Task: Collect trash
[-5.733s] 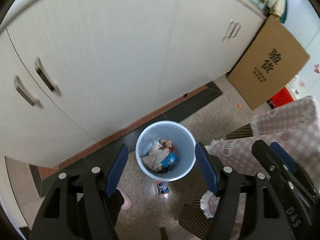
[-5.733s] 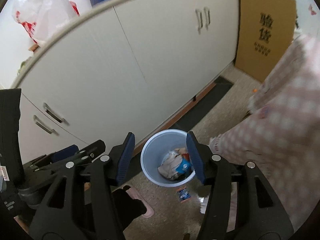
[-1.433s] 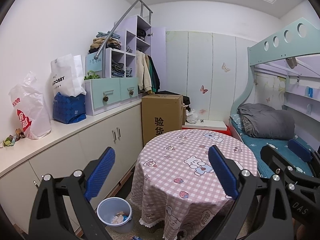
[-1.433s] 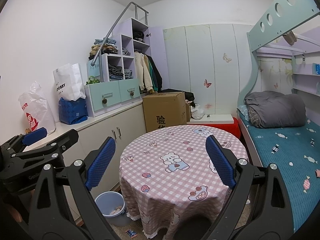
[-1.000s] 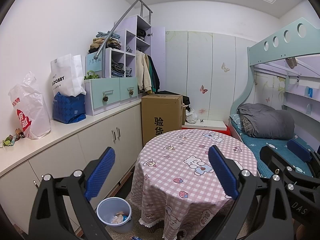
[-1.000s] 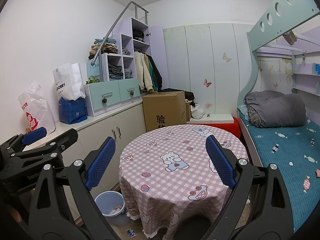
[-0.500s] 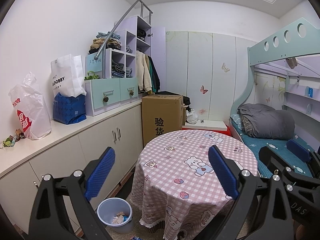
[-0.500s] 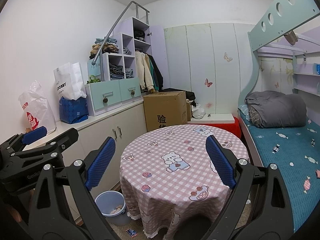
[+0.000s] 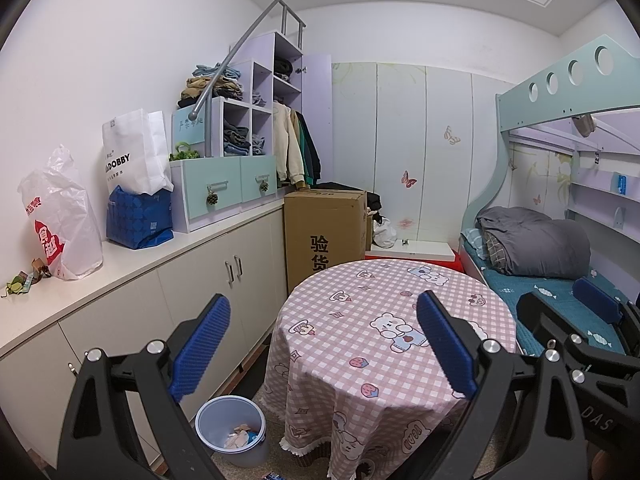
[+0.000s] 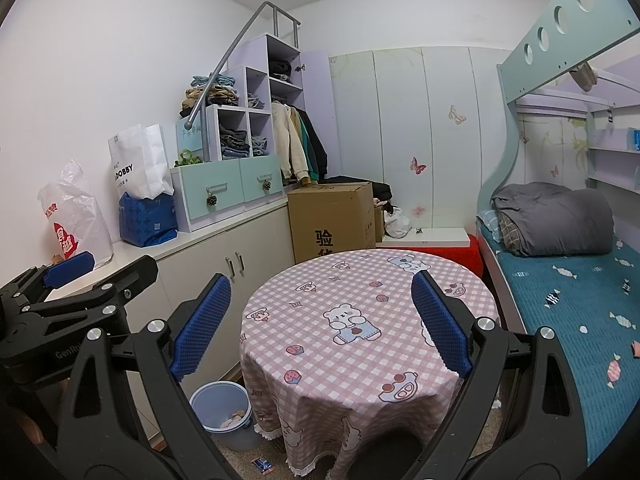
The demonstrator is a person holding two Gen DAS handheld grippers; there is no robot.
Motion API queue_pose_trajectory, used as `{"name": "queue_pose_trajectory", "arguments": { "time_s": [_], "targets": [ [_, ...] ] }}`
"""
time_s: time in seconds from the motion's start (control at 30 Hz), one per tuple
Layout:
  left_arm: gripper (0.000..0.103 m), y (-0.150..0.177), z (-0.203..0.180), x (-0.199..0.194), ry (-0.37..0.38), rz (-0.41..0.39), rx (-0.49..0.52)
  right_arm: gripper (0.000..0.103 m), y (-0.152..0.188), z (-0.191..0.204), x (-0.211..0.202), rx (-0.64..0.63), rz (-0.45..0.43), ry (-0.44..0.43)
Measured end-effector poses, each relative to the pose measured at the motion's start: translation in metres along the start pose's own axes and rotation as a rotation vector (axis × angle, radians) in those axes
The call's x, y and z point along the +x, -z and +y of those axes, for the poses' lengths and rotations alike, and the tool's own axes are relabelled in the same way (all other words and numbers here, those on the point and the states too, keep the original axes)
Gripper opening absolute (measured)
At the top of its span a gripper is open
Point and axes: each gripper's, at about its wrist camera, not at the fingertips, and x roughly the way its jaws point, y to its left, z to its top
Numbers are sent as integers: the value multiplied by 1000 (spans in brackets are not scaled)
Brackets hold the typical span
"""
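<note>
round table (image 9: 400,280) in pink checked cloth, cardboard box (image 9: 324,232) behind.

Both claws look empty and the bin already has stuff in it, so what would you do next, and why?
Probably lower the right gripper toward the small blue wrapper on the floor. It lies outside the trash bin, beside the hem of the pink checked tablecloth, and is the only loose litter I can see. Both the right and the left gripper have fingers spread wide and hold nothing.

We observed a pale blue bin (image 9: 231,432) upright on the floor beside the cloth-draped worktop (image 9: 384,320), holding crumpled scraps (image 9: 239,436); a small blue wrapper (image 10: 262,465) lay flat on the floor nearby.
</note>
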Motion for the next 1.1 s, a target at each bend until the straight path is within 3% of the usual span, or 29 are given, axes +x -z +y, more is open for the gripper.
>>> {"name": "queue_pose_trajectory", "arguments": {
  "time_s": [1.1],
  "targets": [
    [93,2,2,1,0,4,0,90,3,-3,3,1,7,-3]
  ]
}}
